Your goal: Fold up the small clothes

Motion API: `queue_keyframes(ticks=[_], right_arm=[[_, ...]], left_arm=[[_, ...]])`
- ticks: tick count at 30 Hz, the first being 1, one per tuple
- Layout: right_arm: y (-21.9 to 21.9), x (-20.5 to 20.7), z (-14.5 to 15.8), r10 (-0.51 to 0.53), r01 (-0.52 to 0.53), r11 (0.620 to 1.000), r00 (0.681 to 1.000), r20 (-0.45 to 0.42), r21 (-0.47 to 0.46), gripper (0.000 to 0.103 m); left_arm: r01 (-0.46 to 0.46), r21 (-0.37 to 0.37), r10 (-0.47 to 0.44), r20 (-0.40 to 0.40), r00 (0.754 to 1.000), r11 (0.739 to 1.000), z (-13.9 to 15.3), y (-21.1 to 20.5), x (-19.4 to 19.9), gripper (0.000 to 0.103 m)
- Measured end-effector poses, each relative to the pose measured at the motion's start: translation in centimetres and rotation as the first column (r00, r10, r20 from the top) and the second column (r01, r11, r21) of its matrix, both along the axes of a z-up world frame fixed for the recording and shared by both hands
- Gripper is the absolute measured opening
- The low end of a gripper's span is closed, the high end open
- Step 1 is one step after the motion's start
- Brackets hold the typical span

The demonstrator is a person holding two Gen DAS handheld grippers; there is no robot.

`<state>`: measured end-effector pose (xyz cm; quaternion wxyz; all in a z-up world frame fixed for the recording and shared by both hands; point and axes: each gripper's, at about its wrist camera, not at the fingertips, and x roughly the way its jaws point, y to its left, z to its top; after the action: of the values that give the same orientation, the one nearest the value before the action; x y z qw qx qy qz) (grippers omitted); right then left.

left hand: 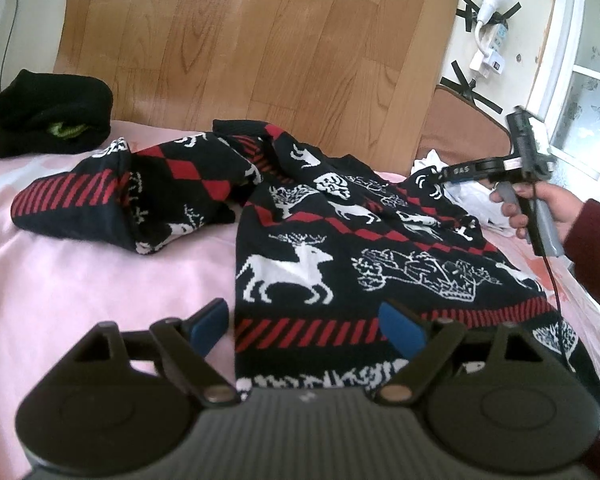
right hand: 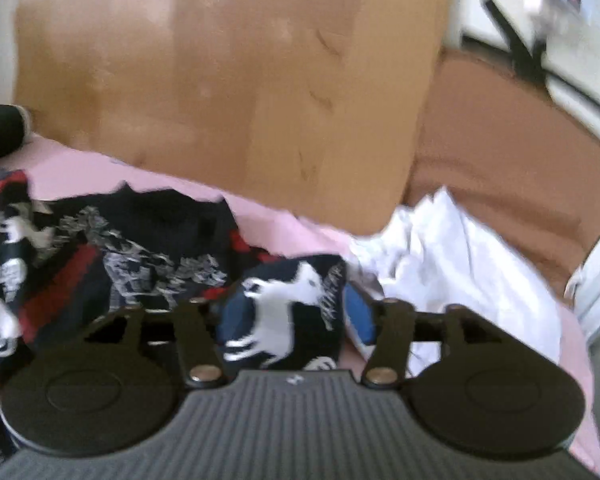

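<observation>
Lying on my pink bed (left hand: 80, 272), the reindeer sweater (left hand: 340, 248) runs hem-near to collar-far, one sleeve flung left. My left tool (left hand: 304, 320) hovers spread over its hem, empty; my right tool (right hand: 284, 312) straddles a fold, pads not pressing. Best practice, I judge: pinch the edges, keep folds parallel.

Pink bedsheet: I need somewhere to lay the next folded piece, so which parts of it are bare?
The pink bedsheet is bare in front of the sweater's folded sleeve, left of the reindeer sweater. A narrower strip lies behind the black folded garment. The right side is crowded with white clothes.
</observation>
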<state>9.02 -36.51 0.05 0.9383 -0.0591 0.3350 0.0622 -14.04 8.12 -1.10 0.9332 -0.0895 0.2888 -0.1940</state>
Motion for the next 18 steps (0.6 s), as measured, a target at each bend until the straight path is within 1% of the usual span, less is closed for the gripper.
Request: queue_keyframes(ticks=[1,2,3,4,5,6,7,8,9,10,11,12,14,15,18], right_arm=[[-0.6,0.3,-0.6,-0.002,0.003,0.999,1.0,-0.031,0.047,0.043],[-1.2,0.4,-1.1,0.001,0.002,0.997,0.999,-0.046,0.073,0.014],[-1.6,0.2,-1.2,-0.015,0.017,0.997,0.999,-0.029,0.07,0.014],[-2.2,-0.2,-1.0,-0.064,0.064,0.997,0.998,0.024,0.032,0.013],[-3.0,-0.3,-0.8,-0.148,0.15,0.989,0.986,0.072,-0.015,0.013],[-4.3,-0.2,-0.8,-0.21,0.212,0.977,0.975,0.078,-0.014,0.013],[-5.3,-0.1,-0.8,-0.225,0.224,0.974,0.973,0.055,0.032,0.014],[-5.9,-0.4,-0.8,-0.23,0.226,0.971,0.973,0.036,0.075,0.017],[-5.6,-0.9,-0.7,-0.229,0.226,0.972,0.973,0.036,0.062,0.02],[-4.9,-1.8,-0.4,-0.219,0.218,0.976,0.974,0.063,0.013,0.026],[-4.2,-2.7,-0.1,-0.203,0.206,0.978,0.975,0.092,-0.027,0.036],[-3.6,-3.8,0.4,-0.18,0.186,0.982,0.976,0.119,-0.043,0.038],[-2.9,-6.1,1.3,-0.129,0.133,0.991,0.979,0.159,-0.016,0.038],[-2.3,-7.3,1.6,-0.1,0.101,0.995,0.982,0.161,0.003,0.038],[-1.2,-8.8,1.8,-0.008,0.002,0.999,0.99,0.138,0.042,0.038]], left_arm=[[0.0,0.003,0.0,0.0,1.0,1.0,0.0,0.0,0.0,0.085],[-0.002,0.007,0.002,0.0,1.0,1.0,0.0,-0.1,0.0,0.085],[-0.003,0.008,0.003,0.0,1.0,1.0,0.0,-0.2,0.0,0.085],[-0.003,0.008,0.003,0.001,1.0,1.0,0.0,-0.1,0.0,0.085],[-0.003,0.004,0.003,0.0,1.0,1.0,0.0,0.0,0.0,0.085],[-0.003,0.0,0.003,0.0,1.0,1.0,0.0,0.1,0.1,0.085],[-0.002,0.001,0.002,0.0,1.0,1.0,0.0,0.0,0.1,0.085],[-0.001,0.004,0.001,0.001,1.0,1.0,0.0,0.0,0.1,0.085],[0.0,0.007,0.0,0.001,1.0,1.0,0.0,0.0,0.1,0.085],[0.0,0.006,0.0,0.001,1.0,1.0,0.0,0.0,0.1,0.085],[-0.001,0.002,0.001,0.001,1.0,1.0,0.0,0.0,0.1,0.085],[-0.002,-0.003,0.002,0.001,1.0,1.0,0.0,0.1,0.0,0.085],[-0.003,-0.009,0.003,0.002,1.0,1.0,0.0,0.2,0.0,0.085],[-0.003,-0.009,0.003,0.002,1.0,1.0,0.0,0.2,0.0,0.085],[-0.003,-0.006,0.003,0.002,1.0,1.0,0.0,0.1,0.0,0.085]])
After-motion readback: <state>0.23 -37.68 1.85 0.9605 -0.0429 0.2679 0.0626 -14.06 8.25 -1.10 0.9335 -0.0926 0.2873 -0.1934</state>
